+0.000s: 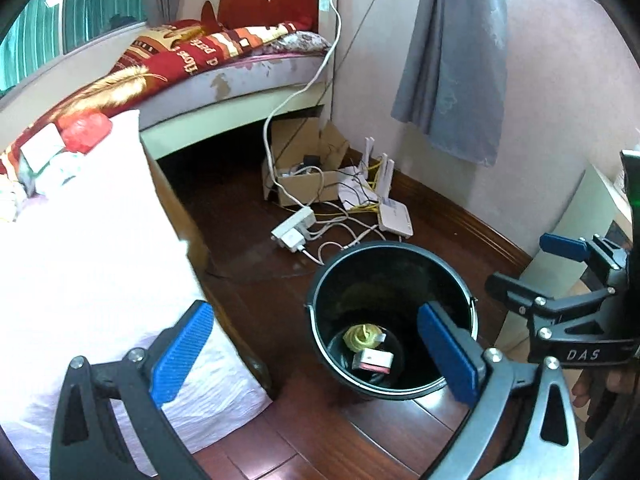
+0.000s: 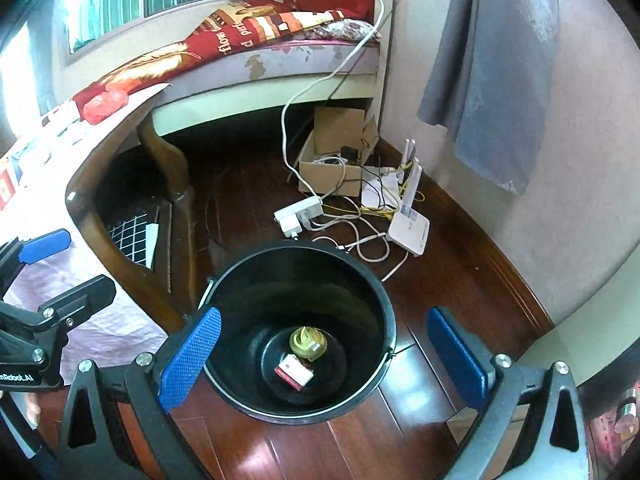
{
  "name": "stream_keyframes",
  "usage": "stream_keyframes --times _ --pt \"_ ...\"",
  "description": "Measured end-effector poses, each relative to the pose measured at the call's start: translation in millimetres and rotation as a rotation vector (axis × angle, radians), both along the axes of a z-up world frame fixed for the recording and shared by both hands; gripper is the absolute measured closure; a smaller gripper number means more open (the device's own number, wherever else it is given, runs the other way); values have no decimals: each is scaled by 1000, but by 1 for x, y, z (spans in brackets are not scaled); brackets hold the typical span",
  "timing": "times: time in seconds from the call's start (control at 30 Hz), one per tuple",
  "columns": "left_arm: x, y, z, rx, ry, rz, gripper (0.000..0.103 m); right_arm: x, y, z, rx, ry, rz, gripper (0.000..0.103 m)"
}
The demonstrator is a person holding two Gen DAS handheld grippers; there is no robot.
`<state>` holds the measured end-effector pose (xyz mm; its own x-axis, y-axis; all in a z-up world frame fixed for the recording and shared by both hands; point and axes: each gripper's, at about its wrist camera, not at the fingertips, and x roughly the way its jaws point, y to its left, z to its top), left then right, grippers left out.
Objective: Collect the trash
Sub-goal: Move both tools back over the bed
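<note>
Both claws hang over the bin (image 2: 300, 328) and both are empty; the left gripper (image 1: 316, 356) has its jaws spread wide with nothing between the blue pads, and the right gripper (image 2: 324, 360) is just as wide, framing the bin's mouth from above.

Down in the bin, two pieces of trash already lie on the bottom; a yellow wad (image 2: 308, 340) and, touching it, a small red-and-white box (image 2: 294, 374); so part of the job looks done.

What's left? On the white table (image 1: 92, 232) to the left there is a red crumpled bag (image 1: 86, 130) near the far edge, with some small packets (image 1: 40, 152) beside it (too blurred to name); those look like the likely next pickups, though that is my guess.

The bin stands on a dark red wooden floor (image 2: 452, 276), glossy, just beside the table's carved leg; beyond it a power strip (image 2: 298, 214), a white router (image 2: 410, 226) and a cardboard box (image 2: 340, 160) sit in a tangle of cables near the corner; a bed (image 1: 224, 76) with a red patterned blanket runs along the window; a grey curtain (image 1: 452, 52) hangs on the pink wall.
</note>
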<state>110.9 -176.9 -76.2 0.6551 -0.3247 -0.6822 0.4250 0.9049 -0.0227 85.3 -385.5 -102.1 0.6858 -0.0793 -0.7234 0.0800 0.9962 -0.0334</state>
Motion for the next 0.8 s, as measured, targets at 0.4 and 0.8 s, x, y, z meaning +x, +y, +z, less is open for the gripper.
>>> stream_keyframes --times 0.4,0.8 --pt "-14 44 29 -9 -70 77 1 -5 45 34 -11 -72 68 0" --pt "-14 122 51 -36 -136 228 1 18 114 60 1 -144 194 0"
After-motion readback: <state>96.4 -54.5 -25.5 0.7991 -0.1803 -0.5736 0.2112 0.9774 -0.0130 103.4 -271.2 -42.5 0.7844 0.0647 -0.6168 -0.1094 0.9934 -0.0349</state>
